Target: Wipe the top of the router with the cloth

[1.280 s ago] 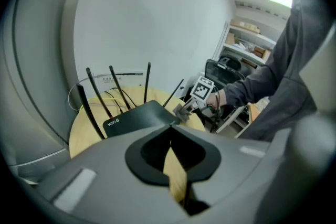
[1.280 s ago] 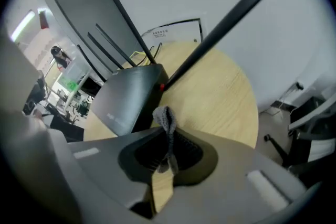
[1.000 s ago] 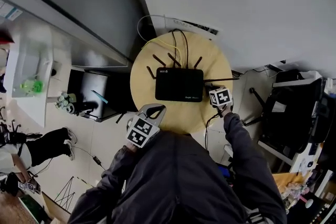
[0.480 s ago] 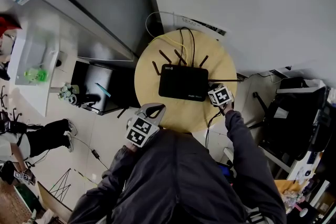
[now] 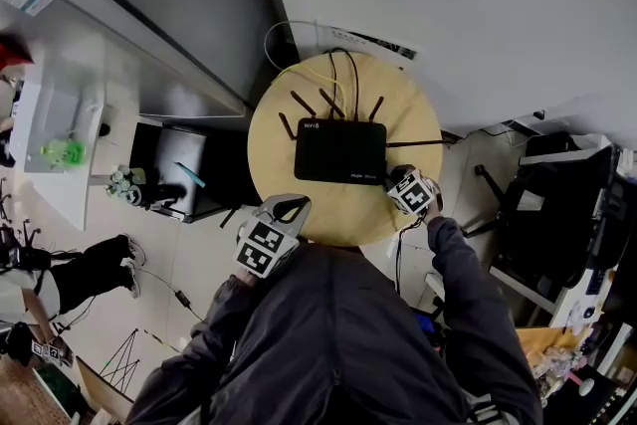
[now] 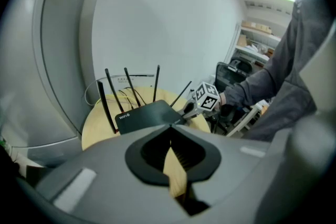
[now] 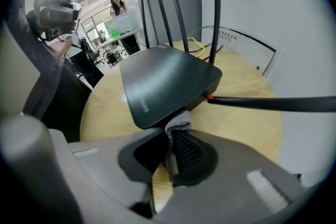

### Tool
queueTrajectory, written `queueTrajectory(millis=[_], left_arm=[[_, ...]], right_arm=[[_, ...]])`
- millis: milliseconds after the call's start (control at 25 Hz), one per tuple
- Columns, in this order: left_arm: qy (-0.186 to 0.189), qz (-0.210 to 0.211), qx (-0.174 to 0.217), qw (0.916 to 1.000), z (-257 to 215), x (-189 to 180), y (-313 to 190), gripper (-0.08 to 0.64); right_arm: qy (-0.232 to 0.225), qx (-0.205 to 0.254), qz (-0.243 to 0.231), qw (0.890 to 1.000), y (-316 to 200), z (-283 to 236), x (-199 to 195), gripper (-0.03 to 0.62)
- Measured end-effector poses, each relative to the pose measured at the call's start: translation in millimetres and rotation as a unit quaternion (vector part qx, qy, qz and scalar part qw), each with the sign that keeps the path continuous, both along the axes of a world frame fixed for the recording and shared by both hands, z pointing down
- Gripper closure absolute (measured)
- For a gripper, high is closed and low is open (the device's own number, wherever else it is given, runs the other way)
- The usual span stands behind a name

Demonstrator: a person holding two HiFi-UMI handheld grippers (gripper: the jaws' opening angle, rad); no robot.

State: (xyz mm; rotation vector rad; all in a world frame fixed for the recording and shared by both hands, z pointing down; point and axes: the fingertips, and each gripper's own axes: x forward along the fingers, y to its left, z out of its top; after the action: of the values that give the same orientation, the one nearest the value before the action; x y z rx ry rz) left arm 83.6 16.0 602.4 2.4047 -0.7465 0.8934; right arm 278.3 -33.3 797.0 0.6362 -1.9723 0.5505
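A black router [image 5: 339,151] with several thin antennas lies in the middle of a round wooden table [image 5: 299,204]. My right gripper [image 5: 398,178] is at the router's near right corner, shut on a small grey cloth [image 7: 177,122]. In the right gripper view the cloth's folded end touches the router [image 7: 163,81] at its near edge. One antenna [image 7: 273,104] lies flat across the table to the right. My left gripper [image 5: 290,208] hovers at the table's near left edge, apart from the router [image 6: 147,114], with its jaws together and nothing in them.
Yellow and black cables [image 5: 333,75] run from the router's back over the far table edge to a white wall strip [image 5: 363,42]. A dark cabinet [image 5: 179,174] stands left of the table, a black chair [image 5: 557,204] to the right. Another person [image 7: 116,3] stands far off.
My right gripper has slid a little toward me along the router's right side to its near corner, cloth still held. The left gripper has hardly moved.
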Motion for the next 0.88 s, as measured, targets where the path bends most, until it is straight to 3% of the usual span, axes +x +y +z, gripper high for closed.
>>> queueTrajectory(millis=[480, 560, 680, 760, 880], left_arm=[[0.009, 0.03, -0.001, 0.9995, -2.3, 6.0, 11.4, 0.56], [0.011, 0.03, 0.006, 0.9995, -1.5, 3.6, 9.9, 0.56], [0.016, 0.028, 0.023, 0.9992, -3.3, 0.5, 3.6, 0.56], [0.018, 0.027, 0.02, 0.9993, -4.4, -2.1, 1.7, 0.56], [0.024, 0.033, 0.014, 0.9991, -6.0, -2.2, -0.6, 0.56]], right_arm=[[-0.023, -0.008, 0.026, 0.999, 33.0, -3.6, -6.2, 0.569], [-0.023, -0.01, 0.051, 0.998, 32.3, -0.9, -1.7, 0.57], [-0.026, -0.007, 0.14, 0.99, 27.4, -8.9, 12.4, 0.569], [-0.058, 0.004, 0.179, 0.982, 25.6, -31.6, 9.5, 0.569], [-0.113, 0.042, 0.184, 0.975, 26.9, -81.5, -10.3, 0.569]])
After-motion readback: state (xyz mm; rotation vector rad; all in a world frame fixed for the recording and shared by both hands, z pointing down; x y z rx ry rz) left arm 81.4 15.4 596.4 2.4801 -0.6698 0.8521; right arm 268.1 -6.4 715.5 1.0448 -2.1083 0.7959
